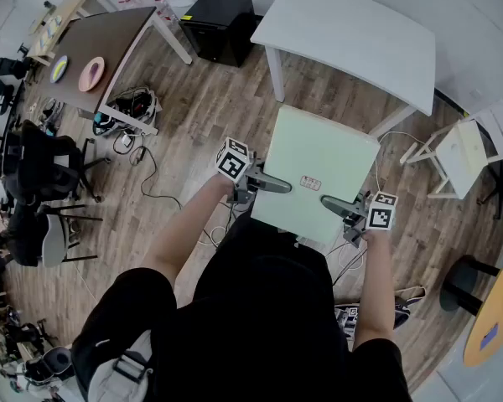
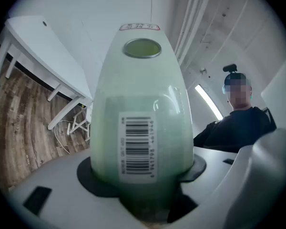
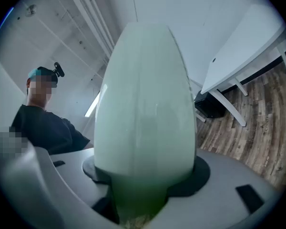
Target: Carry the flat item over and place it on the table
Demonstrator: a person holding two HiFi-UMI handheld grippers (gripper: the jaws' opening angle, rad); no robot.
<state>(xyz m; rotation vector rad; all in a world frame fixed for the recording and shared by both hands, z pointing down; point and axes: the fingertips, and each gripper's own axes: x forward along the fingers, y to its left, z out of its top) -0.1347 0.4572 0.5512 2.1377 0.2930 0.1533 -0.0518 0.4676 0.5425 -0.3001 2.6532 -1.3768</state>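
A flat pale green board [image 1: 318, 162] hangs level above the wood floor, just in front of the white table [image 1: 352, 32]. My left gripper [image 1: 278, 183] is shut on its near-left edge and my right gripper [image 1: 332, 203] on its near-right edge. In the left gripper view the board [image 2: 140, 104] runs straight out from between the jaws; it carries a barcode label [image 2: 137, 147] and has an oval hole near its far end. The right gripper view shows the board [image 3: 145, 109] clamped in the same way, filling the middle.
A black box [image 1: 220, 28] stands left of the white table. A brown table [image 1: 101, 40] with two plates is at far left, office chairs [image 1: 42, 174] below it. A small white stool [image 1: 465, 149] sits at right, and cables [image 1: 147, 162] lie on the floor.
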